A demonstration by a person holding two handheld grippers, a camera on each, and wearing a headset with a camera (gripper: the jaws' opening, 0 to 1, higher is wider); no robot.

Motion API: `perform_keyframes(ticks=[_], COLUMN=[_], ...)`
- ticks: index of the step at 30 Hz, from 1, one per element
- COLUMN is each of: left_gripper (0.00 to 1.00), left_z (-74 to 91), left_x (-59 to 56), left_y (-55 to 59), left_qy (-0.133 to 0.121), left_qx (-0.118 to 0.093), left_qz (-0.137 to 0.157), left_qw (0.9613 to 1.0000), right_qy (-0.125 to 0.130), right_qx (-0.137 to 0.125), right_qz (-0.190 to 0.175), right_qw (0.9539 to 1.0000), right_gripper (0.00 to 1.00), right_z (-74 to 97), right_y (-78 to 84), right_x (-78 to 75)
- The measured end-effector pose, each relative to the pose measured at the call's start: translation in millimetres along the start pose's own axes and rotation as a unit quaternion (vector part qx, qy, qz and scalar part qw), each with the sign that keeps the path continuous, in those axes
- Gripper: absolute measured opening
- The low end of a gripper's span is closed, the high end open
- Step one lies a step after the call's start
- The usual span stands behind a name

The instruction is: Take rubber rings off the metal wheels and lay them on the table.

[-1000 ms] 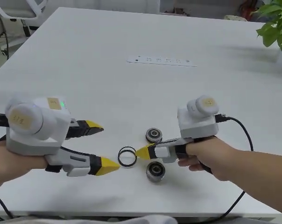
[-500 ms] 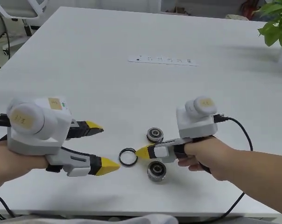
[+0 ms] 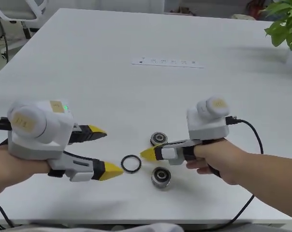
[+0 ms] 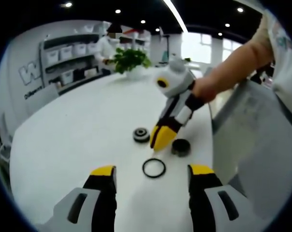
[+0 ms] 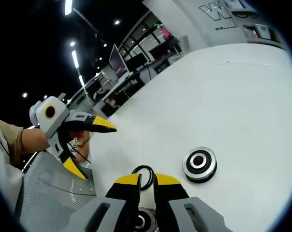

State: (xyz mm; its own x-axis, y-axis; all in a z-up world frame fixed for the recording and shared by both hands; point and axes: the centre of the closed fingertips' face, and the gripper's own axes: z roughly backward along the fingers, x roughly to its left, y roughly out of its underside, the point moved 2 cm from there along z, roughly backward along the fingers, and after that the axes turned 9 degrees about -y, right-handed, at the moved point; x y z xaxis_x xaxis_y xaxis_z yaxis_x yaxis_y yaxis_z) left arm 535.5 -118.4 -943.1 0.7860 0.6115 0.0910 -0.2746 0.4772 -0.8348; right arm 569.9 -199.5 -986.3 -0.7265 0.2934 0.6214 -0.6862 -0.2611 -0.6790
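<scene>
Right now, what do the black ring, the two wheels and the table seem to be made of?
The black ring looks like rubber: thin, matte, no glint. The far wheel and near wheel look like metal: silvery, shiny faces around dark hubs; whether rubber sits on their rims I cannot tell. The table is smooth white, perhaps laminate.
</scene>
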Motion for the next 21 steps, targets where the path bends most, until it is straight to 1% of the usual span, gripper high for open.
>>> perform_keyframes(ticks=[5,7,10,14,18,21], left_gripper=[0.6,0.59,0.58,0.57,0.55,0.55], left_z=[-3.8,-5.6,-8.9,-15.4,-21.1,-26.5], left_x=[2.9,3.9,5.9,8.1,9.6,12.9], left_y=[-6.9,-9.8,-13.7,-18.1,-22.9,-25.3], left_qy=[0.0,0.001,0.0,0.0,0.0,-0.001], left_qx=[-0.002,-0.003,-0.006,-0.009,-0.012,-0.012], left_qz=[-0.002,-0.003,-0.004,0.002,0.001,-0.002], left_qw=[1.0,1.0,1.0,1.0,0.9999,0.9999], right_qy=[0.004,0.009,0.015,0.027,0.039,0.049], right_qx=[-0.021,-0.031,-0.044,-0.051,-0.057,-0.061], right_qz=[0.014,0.03,0.034,0.044,0.051,0.055], right_qw=[0.9997,0.999,0.9983,0.9974,0.9963,0.9955], right_gripper=[0.09,0.09,0.1,0.15,0.16,0.17], right_z=[10.9,16.6,24.5,33.8,42.4,46.9], right_y=[-10.0,-15.2,-22.1,-26.8,-28.7,-29.3], right_x=[-0.6,-1.5,-3.5,-8.9,-15.1,-20.8])
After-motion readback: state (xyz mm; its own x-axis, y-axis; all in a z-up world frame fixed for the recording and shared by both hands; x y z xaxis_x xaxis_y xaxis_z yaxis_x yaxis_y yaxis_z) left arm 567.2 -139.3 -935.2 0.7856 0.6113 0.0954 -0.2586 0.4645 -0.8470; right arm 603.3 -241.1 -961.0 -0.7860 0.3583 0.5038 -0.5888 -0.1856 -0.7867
